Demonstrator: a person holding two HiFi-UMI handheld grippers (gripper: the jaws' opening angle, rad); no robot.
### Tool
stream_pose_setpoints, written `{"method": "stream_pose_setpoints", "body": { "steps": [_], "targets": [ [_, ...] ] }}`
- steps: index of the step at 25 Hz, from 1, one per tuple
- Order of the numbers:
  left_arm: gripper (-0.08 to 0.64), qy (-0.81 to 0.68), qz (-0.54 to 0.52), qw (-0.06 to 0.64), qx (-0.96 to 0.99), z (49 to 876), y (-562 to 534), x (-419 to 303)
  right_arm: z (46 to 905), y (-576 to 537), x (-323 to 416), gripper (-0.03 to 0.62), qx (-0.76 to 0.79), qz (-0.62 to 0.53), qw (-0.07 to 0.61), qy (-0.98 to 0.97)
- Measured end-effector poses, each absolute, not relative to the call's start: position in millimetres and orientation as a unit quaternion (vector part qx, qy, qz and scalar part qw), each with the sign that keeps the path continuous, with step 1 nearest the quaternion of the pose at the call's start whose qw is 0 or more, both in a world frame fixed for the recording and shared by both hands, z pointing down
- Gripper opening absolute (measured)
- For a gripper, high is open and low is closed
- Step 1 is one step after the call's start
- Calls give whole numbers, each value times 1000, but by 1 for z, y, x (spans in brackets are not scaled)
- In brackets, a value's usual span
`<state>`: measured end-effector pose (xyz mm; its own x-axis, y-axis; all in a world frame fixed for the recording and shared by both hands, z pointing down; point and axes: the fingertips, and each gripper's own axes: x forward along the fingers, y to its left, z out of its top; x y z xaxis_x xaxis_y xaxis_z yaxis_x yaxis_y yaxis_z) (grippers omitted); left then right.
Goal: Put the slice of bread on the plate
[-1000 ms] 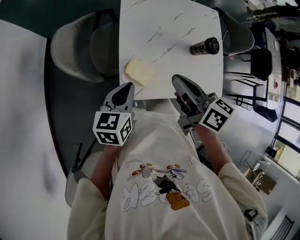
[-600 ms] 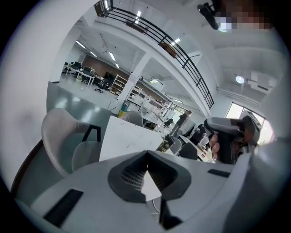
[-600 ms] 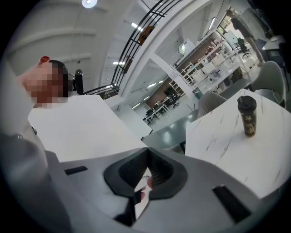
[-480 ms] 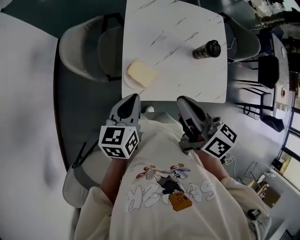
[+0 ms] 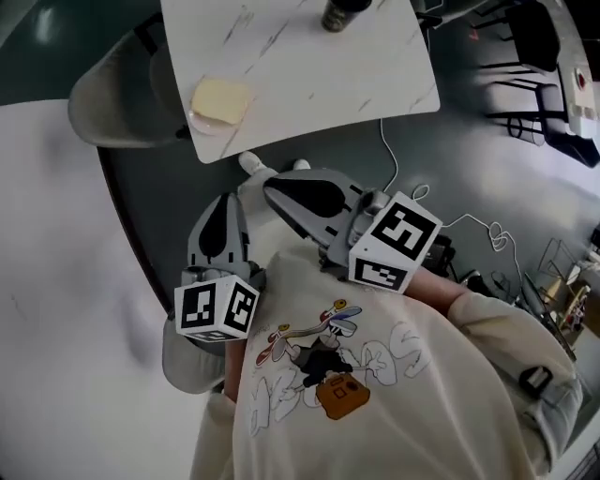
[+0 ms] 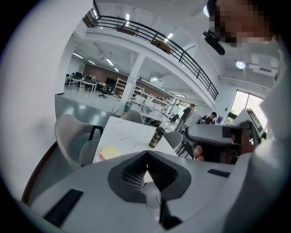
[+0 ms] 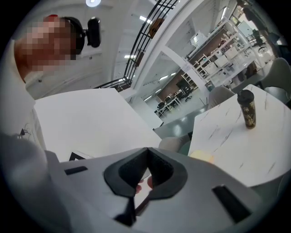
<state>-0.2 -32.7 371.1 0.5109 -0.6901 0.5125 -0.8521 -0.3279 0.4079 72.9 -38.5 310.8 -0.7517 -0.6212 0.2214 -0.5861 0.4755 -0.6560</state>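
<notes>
The slice of bread [image 5: 219,99] lies on a small white plate [image 5: 199,124] near the front left corner of the marble table [image 5: 319,66]. Both grippers hang well back from the table, over the floor and close to the person's chest. My left gripper [image 5: 225,202] is shut with nothing in it. My right gripper [image 5: 271,188] is shut and empty too. In the left gripper view the bread [image 6: 111,152] shows far beyond the closed tips [image 6: 146,154]. The right gripper view has the bread [image 7: 201,156] small past its tips [image 7: 148,150].
A dark patterned tumbler [image 5: 344,13] stands at the table's far side. A grey chair [image 5: 112,98] sits left of the table. A white cable [image 5: 394,155] runs over the dark floor. A white curved surface [image 5: 56,281] fills the left.
Both grippers have drawn back from the table edge towards the person and risen a little. The table now sits farther off, at the top. The bread stays on the plate.
</notes>
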Motion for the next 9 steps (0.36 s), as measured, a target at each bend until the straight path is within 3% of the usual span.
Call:
{"method": "stream_pose_setpoints", "body": {
  "steps": [9],
  "targets": [
    [9,-452,126,334,817,387,2,61,318,9,114,5,-350,-345,11,871]
  ]
}}
